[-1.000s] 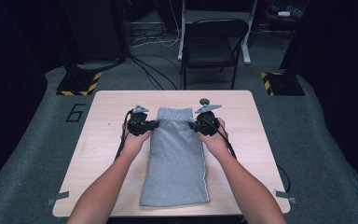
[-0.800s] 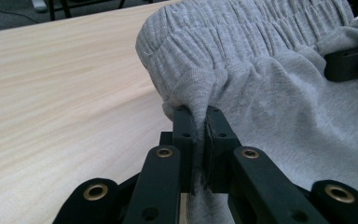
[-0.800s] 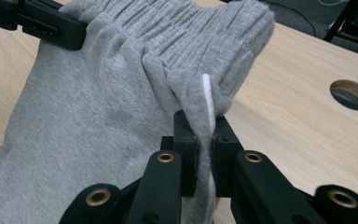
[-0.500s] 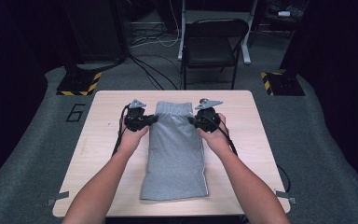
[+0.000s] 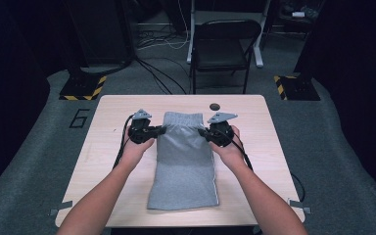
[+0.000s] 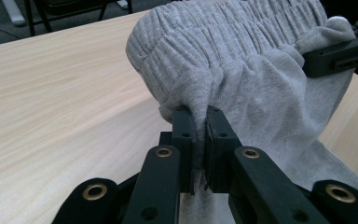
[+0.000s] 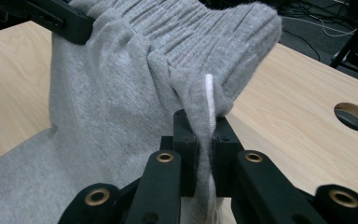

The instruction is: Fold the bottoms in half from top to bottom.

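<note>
A pair of grey sweat shorts [image 5: 183,161] lies folded lengthwise down the middle of the wooden table [image 5: 103,147], its ribbed waistband at the far end. My left gripper [image 5: 159,130] is shut on the waistband's left edge, the grey cloth [image 6: 242,65] pinched between its jaws [image 6: 200,135]. My right gripper [image 5: 203,132] is shut on the right edge, where a white drawstring [image 7: 209,100] runs down between the jaws [image 7: 204,140]. The waistband end [image 7: 168,51] is lifted a little off the table between the two grippers. Each gripper's jaw tip shows in the other's view.
A round hole [image 5: 215,106] in the tabletop sits just beyond the waistband, also in the right gripper view as a hole [image 7: 354,116]. A black folding chair [image 5: 223,46] stands behind the table. Cables lie on the grey floor [image 5: 54,127].
Both grippers have shifted slightly toward the far edge, drawing the waistband end along with them. Their grip is unchanged.
</note>
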Tool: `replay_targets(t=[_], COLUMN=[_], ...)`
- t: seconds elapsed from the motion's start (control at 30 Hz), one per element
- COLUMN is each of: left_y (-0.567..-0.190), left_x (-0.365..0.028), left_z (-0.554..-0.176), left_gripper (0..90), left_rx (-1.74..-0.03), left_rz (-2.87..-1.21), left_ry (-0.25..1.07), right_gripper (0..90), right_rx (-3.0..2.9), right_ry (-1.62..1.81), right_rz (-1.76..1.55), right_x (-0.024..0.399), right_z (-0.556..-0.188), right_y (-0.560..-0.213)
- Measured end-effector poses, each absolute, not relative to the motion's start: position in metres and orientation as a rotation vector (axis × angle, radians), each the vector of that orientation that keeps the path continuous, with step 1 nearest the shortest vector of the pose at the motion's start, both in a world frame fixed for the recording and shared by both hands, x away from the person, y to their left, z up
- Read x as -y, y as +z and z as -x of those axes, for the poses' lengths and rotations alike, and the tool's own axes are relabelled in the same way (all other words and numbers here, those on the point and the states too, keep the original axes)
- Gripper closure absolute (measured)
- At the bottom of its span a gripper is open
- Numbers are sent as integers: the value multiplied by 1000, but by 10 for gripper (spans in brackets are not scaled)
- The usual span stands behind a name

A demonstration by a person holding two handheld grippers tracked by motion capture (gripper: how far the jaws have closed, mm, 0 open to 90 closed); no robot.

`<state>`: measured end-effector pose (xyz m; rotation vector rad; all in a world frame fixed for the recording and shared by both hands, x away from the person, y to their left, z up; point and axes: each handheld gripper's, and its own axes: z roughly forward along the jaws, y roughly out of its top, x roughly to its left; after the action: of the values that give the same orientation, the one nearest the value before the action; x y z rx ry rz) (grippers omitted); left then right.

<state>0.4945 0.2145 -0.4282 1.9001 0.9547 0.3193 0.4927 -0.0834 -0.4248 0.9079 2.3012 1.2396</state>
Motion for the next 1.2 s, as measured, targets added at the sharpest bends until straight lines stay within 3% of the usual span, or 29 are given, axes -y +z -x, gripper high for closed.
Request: replay_targets(t=[0.4, 1.2], left_y=[-421, -449], left_x=[-215, -219], left_z=[-477, -436], left_gripper=[846, 846], left_rx=[-917, -919], left_rz=[-1921, -1921], left_ry=[301, 218], right_gripper=[835, 835], right_rx=[-2303, -2377], right_ry=[1297, 1292], right_rz=[-845, -779], right_x=[90, 93], right_z=[-470, -436], right_y=[-421, -439])
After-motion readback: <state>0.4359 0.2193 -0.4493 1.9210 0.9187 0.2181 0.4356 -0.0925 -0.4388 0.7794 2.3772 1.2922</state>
